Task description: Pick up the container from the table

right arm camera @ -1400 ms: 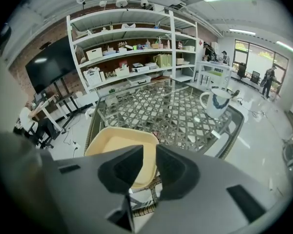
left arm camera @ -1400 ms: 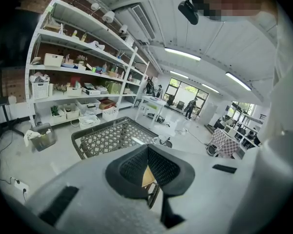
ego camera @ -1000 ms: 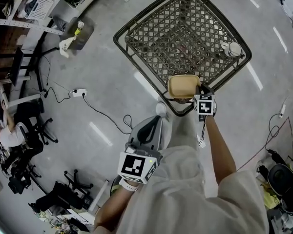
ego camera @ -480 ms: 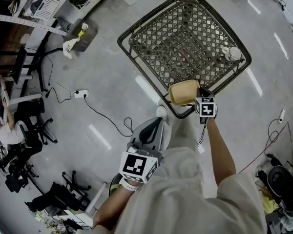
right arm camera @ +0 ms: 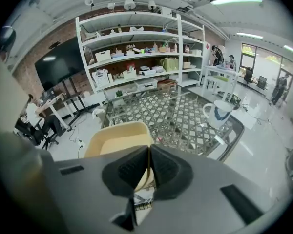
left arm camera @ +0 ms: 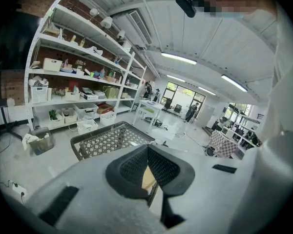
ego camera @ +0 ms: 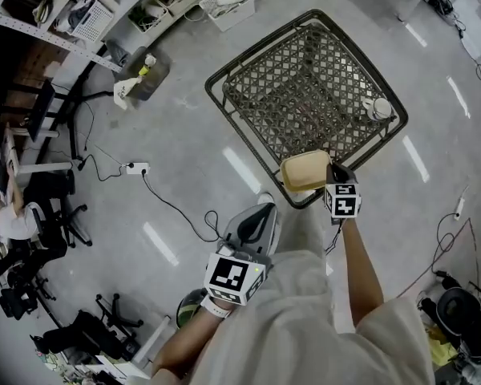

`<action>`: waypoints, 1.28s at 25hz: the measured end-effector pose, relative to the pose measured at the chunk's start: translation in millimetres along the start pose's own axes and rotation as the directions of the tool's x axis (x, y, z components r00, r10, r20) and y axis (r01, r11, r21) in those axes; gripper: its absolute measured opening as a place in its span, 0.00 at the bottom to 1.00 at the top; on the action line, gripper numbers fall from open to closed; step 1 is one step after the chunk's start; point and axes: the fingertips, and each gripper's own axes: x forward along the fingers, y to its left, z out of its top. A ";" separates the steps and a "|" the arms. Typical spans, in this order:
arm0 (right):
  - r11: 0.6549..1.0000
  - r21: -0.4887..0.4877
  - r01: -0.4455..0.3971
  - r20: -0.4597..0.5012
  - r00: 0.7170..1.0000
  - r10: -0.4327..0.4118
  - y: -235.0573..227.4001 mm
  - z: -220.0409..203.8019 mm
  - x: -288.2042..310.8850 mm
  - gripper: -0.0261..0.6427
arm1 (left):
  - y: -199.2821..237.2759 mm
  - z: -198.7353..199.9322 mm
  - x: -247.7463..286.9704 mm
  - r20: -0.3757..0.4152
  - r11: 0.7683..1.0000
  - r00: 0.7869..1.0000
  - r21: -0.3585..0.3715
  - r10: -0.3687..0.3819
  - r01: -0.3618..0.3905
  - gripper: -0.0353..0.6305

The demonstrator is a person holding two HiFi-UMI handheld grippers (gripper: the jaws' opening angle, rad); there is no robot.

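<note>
A: The lattice table [ego camera: 248, 62] lies below us; the yellow container [ego camera: 305, 172] is over its near corner; our right gripper [right arm camera: 149, 152] has its jaws closed on one wall of it.

B: Yes; we pinch only a thin wall, so I think we should lift slowly and level, or it may swing; our left gripper [left arm camera: 147, 152] is closed on nothing, low at our side; the mug [ego camera: 378, 107] stands well apart.
</note>
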 end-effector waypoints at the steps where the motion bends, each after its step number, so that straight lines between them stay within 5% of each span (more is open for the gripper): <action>1: 1.000 -0.001 0.004 0.012 1.000 -0.004 0.7 5.1 -7.9 0.08 | -0.6 2.2 -1.5 0.007 1.000 1.000 0.003 -0.004 0.004 0.09; 14: 0.999 0.004 0.054 0.253 0.966 -0.053 25.1 89.0 -115.8 0.08 | 2.7 25.9 -25.3 0.111 1.000 0.993 0.013 -0.030 0.029 0.09; 32: 0.995 0.050 0.089 0.543 0.833 -0.101 68.3 168.8 -253.9 0.08 | 7.9 59.8 -36.4 0.203 0.996 0.976 0.054 -0.079 0.070 0.09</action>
